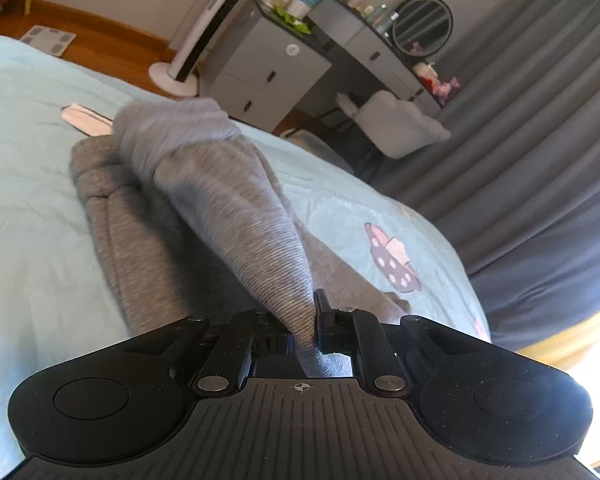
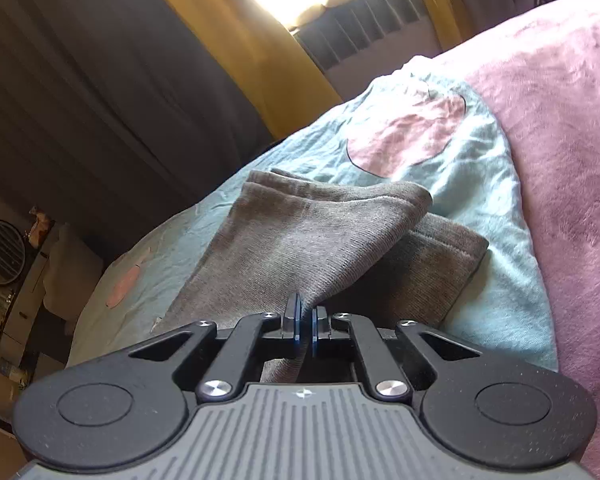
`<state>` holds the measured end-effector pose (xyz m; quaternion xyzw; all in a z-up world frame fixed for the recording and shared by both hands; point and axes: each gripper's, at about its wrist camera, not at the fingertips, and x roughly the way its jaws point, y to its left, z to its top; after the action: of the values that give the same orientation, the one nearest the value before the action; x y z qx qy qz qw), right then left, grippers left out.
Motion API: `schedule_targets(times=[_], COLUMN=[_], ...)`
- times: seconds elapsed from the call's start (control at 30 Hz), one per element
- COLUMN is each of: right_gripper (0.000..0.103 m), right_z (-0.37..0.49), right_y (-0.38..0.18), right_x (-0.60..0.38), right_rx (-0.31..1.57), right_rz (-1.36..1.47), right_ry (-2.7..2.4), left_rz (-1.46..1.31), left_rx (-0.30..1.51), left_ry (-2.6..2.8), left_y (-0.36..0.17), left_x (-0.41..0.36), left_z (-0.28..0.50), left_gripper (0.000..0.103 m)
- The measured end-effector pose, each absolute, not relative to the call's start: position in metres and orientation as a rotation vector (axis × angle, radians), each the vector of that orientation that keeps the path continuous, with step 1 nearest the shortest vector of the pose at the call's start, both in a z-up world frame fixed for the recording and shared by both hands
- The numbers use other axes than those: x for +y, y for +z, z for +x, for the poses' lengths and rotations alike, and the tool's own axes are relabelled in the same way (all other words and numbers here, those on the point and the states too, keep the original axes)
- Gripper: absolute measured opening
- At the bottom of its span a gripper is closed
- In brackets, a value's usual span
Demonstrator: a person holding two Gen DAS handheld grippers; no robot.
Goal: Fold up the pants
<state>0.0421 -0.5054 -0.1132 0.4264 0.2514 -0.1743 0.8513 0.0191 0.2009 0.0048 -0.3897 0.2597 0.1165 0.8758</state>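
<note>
- the grey pants [image 1: 148, 216] lie on the bed, on a light blue sheet [image 1: 28, 168] with pink shapes printed on it.
- the left gripper [image 1: 304, 320] has its jaws pressed together on a fold of the grey cloth; the pinched cloth rises from the fingers like a tent and runs away toward 11 o'clock in the left wrist view.
- under this raised fold, the rest of the garment stays flat on the sheet, from about 10 o'clock down to 6 o'clock.
- the right gripper [image 2: 305, 320] is also closed, pinching a thin edge of the pants [image 2: 300, 240]; a bit of cloth hangs down behind its blue pads [image 2: 290, 316].
- in the right wrist view the lifted layer goes toward 12 o'clock, and a lower layer with a stitched hem peeks out at about 2 o'clock, lying flat.
- a pink blanket [image 2: 560, 160] lies on the bed at 2 to 3 o'clock of the right gripper, near the pants but i cannot tell if it touches them.
- the relation that matters, i think: the long axis of the pants runs straight ahead of both grippers, so the held edge must travel forward along this axis to land on the far part.
- both grippers hold the cloth already, so neither one is nearer; i judge they should go together, or the fold will come out crooked.
- the fold is not yet laid down; the task looks about half done.
</note>
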Motion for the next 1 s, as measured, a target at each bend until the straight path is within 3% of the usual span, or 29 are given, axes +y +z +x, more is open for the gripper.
schedule_targets(times=[0.17,0.23,0.27,0.33,0.4,0.43,0.5,0.77,0.8,0.83,1.0], right_gripper=[0.003,0.003,0.003,0.006,0.009,0.011,0.020,0.016,0.009,0.008,0.012], right_z=[0.032,0.033,0.034,0.030,0.021,0.020,0.020,0.037,0.040,0.043,0.049], right_y=[-0.110,-0.121,-0.126,-0.134,-0.135,-0.135,-0.138,-0.152,-0.153,-0.154,-0.156], right_x=[-0.506,-0.509,-0.510,-0.511,-0.517,-0.521,-0.526,-0.523,-0.522,-0.521,-0.525], right_rx=[0.567,0.632,0.660,0.679,0.637,0.624,0.617,0.581,0.581,0.577,0.571], right_rz=[0.803,0.771,0.772,0.805,0.879,0.907,0.934,1.034,1.034,1.036,1.074], right_ry=[-0.423,-0.449,-0.457,-0.468,-0.452,-0.450,-0.463,-0.405,-0.400,-0.406,-0.419], left_rz=[-0.841,-0.845,-0.837,-0.838,-0.834,-0.818,-0.768,-0.608,-0.603,-0.604,-0.619], left_rx=[0.591,0.650,0.677,0.666,0.633,0.619,0.597,0.513,0.521,0.531,0.571], left_ry=[0.270,0.305,0.346,0.369,0.365,0.380,0.397,0.354,0.342,0.332,0.329], left_y=[-0.004,-0.012,-0.013,-0.011,-0.003,0.001,0.010,0.038,0.036,0.034,0.008], left_x=[0.209,0.212,0.213,0.218,0.220,0.219,0.213,0.160,0.152,0.146,0.117], left_z=[0.008,0.009,0.010,0.004,-0.002,-0.004,-0.009,0.009,0.015,0.021,0.046], left_gripper=[0.012,0.019,0.031,0.040,0.067,0.070,0.072,0.092,0.092,0.092,0.092])
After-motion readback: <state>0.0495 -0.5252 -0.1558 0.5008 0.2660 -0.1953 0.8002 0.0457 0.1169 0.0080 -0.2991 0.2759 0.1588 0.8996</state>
